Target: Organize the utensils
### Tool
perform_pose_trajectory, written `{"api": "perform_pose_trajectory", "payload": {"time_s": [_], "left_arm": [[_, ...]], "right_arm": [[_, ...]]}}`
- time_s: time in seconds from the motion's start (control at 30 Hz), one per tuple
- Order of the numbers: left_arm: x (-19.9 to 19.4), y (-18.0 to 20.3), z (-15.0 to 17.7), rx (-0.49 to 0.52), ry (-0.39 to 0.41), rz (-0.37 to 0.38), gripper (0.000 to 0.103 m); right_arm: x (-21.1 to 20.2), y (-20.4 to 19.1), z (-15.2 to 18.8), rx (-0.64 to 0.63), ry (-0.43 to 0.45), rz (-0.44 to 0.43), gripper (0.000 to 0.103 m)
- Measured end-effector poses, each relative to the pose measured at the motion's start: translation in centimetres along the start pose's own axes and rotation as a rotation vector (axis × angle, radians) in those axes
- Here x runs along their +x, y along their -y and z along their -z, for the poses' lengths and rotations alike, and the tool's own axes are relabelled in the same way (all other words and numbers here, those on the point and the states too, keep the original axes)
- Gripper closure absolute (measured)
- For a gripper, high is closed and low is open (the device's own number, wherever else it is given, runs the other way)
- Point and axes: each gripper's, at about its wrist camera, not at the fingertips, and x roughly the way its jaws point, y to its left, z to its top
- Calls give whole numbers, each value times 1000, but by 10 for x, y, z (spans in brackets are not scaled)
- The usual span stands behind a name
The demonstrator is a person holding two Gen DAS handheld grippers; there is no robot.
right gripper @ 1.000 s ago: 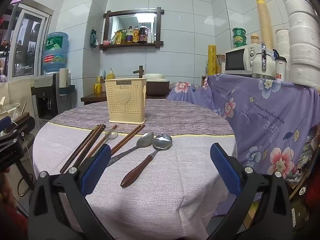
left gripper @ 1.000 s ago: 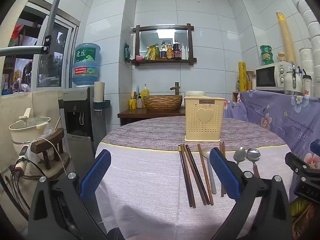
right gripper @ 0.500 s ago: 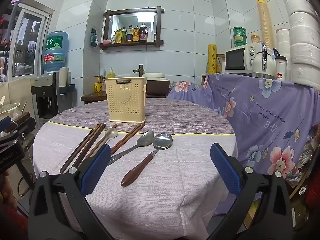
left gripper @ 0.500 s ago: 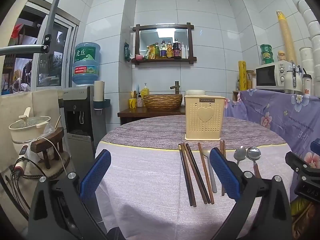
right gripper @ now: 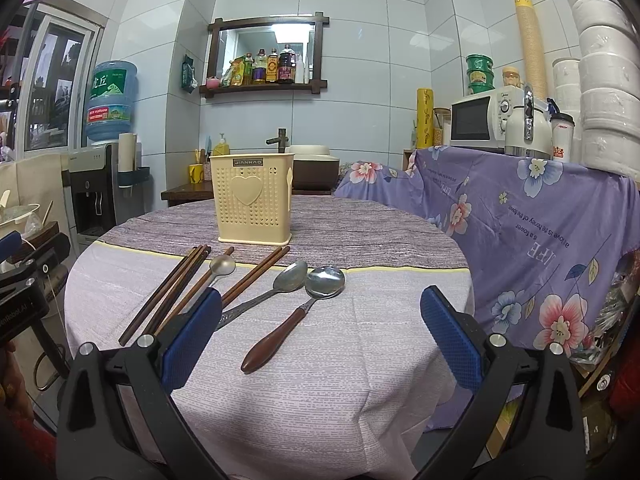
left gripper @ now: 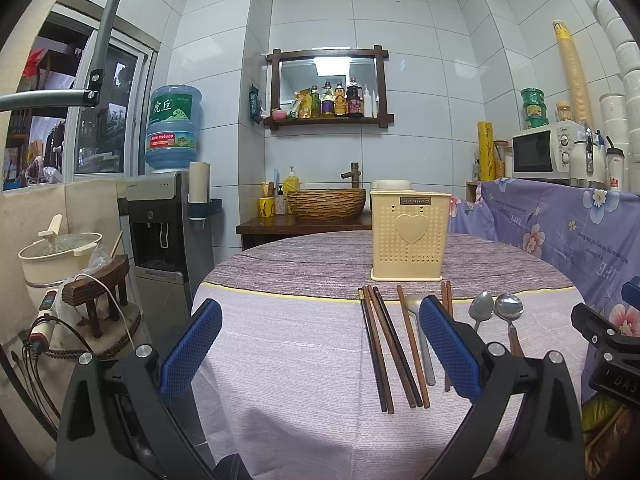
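no shift of note since the earlier frames: both tools stay level at the near table edge, utensils unmoved. left gripper (left gripper: 320, 348) spread wide, nothing between its blue pads. right gripper (right gripper: 320, 334) equally wide, likewise holding nothing. just beyond the left gripper's right pad lie the dark chopsticks (left gripper: 384, 344) in a loose bundle, lengthwise on the cloth. ahead of the right gripper, toward its left pad, the wooden-handled spoon (right gripper: 296, 316) lies with its bowl pointing away; the all-metal spoon (right gripper: 272, 290) is just left of it, a smaller spoon (right gripper: 220, 268) and another chopstick pair (right gripper: 256, 276) further left. beyond all of these the cream utensil holder (right gripper: 254, 200) stands upright on the round table (right gripper: 360, 400), apart from the utensils.
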Motion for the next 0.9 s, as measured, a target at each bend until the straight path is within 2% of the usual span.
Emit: {"api": "perform_pose_trajectory", "payload": {"time_s": [0.9], "left_arm": [[0,2,0,1,-1,-1,5]], "right_arm": [[1,1,0,-1,-1,0,5]]}}
